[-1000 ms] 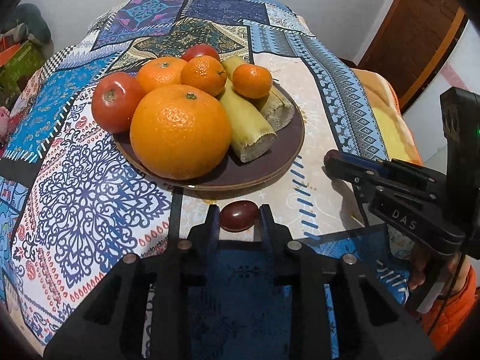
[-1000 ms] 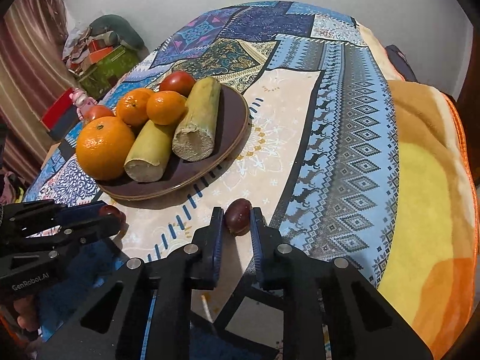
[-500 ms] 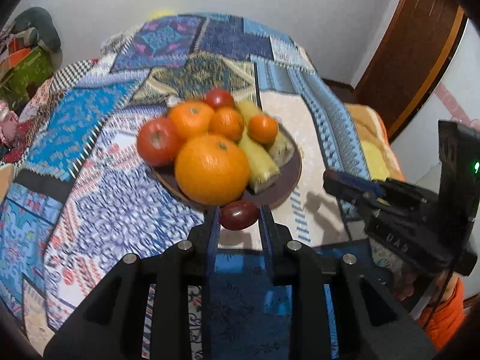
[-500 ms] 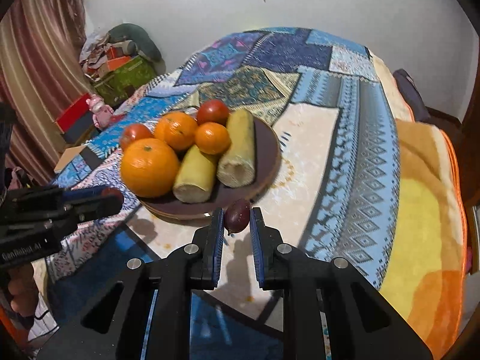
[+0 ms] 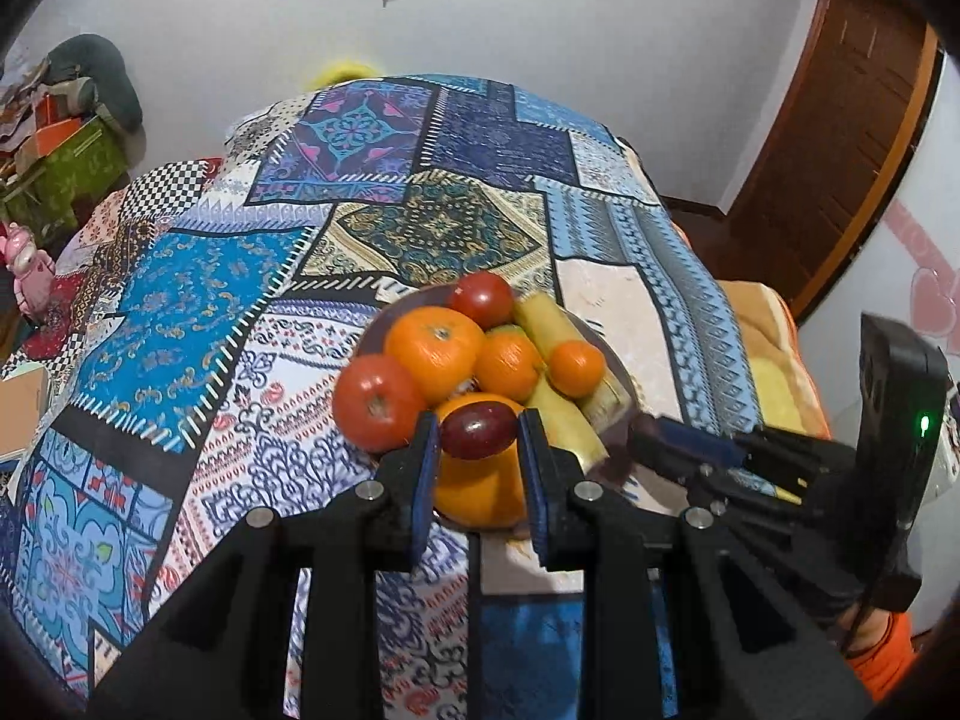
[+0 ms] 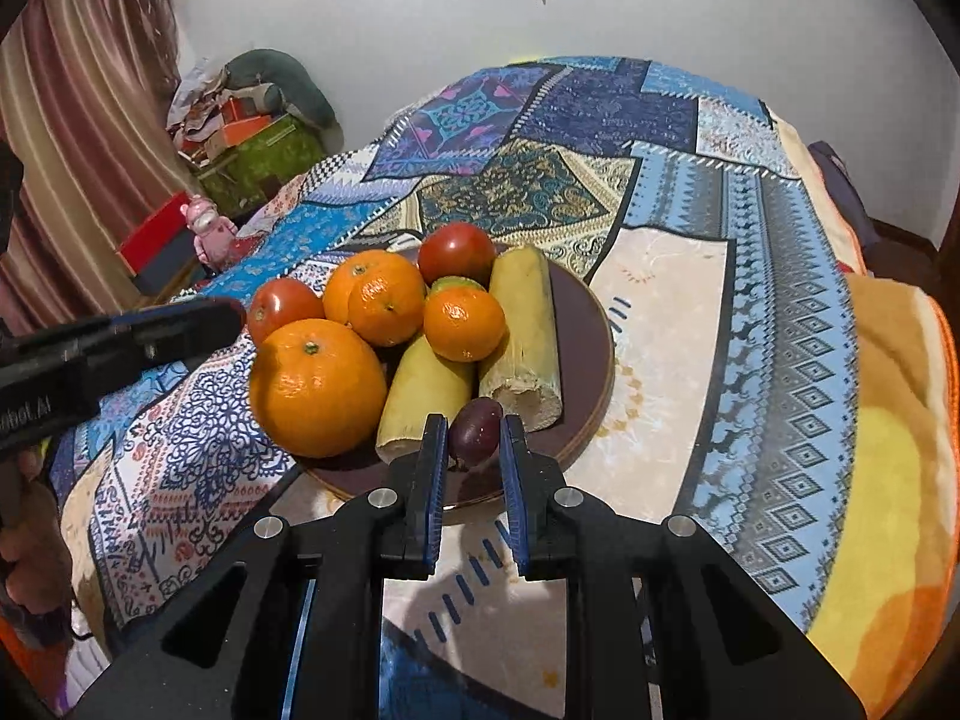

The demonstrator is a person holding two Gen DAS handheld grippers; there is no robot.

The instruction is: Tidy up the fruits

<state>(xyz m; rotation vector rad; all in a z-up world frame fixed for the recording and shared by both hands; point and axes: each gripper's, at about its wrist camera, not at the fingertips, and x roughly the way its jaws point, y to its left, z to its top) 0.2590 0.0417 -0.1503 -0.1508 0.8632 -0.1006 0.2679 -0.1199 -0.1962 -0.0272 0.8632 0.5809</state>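
A round brown plate on the patterned cloth holds a large orange, smaller oranges, two tomatoes and two pale cane pieces. My left gripper is shut on a small dark red fruit and holds it in the air over the plate's near side, in front of the large orange. My right gripper is shut on a small dark purple fruit, held above the plate's near rim. Each gripper shows in the other's view, left and right.
The table is covered by a blue patchwork cloth with an orange-yellow blanket at its right edge. Boxes and clutter stand by the curtain at the left. A wooden door is at the right.
Both grippers have risen from the table with their small fruits and moved toward the plate. The fruits now hang over the plate's near side instead of the cloth.
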